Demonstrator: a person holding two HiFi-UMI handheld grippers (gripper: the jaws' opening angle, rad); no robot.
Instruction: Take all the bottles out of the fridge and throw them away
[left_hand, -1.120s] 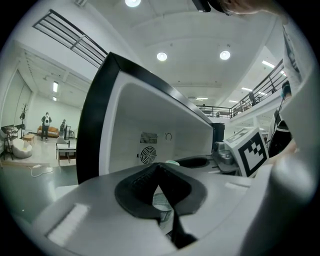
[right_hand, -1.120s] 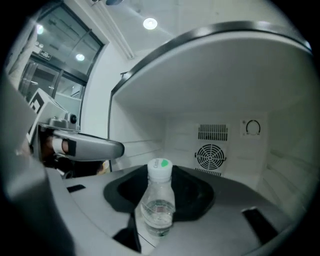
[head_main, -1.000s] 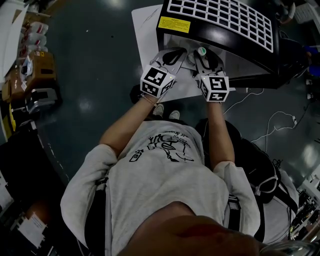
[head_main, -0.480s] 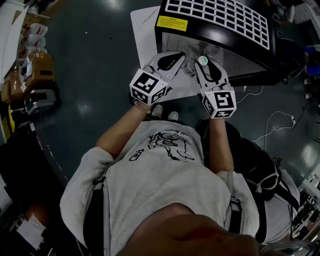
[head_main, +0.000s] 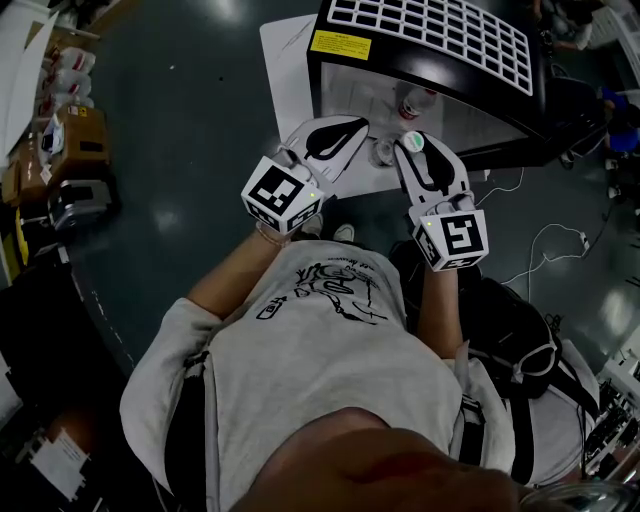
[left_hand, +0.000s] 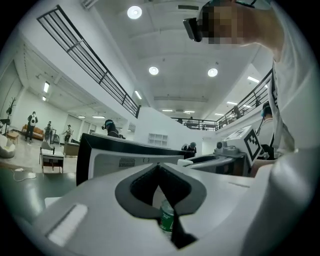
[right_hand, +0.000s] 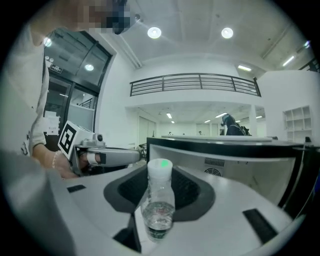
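Starting at the left, the left gripper (left_hand: 159, 167) is seen with its jaws closed tip to tip, only a narrow slit being left lower down. Nothing is clamped at the tips. Through the slit a sliver of green label (left_hand: 167, 220) is glimpsed, with a pale strip above it. Whether it belongs to the bottle in the other gripper, or is touched by these jaws at all, cannot be told.

Between the two grippers, in the head view, a clear rounded shape (head_main: 383, 152) is visible just beside the right jaws. It is too small to be identified.

The right gripper (head_main: 414, 150) is clamped on a clear plastic bottle (right_hand: 159, 205). The bottle is held upright by its lower body, and its white cap (right_hand: 160, 167) rises above the jaws. Its base is cut off by the edge of the right gripper view.

Both grippers are held just outside the open black fridge (head_main: 440, 30), above a white sheet (head_main: 290, 60). Inside the fridge another bottle (head_main: 415, 100) with a reddish band is made out, partly hidden by the rim.
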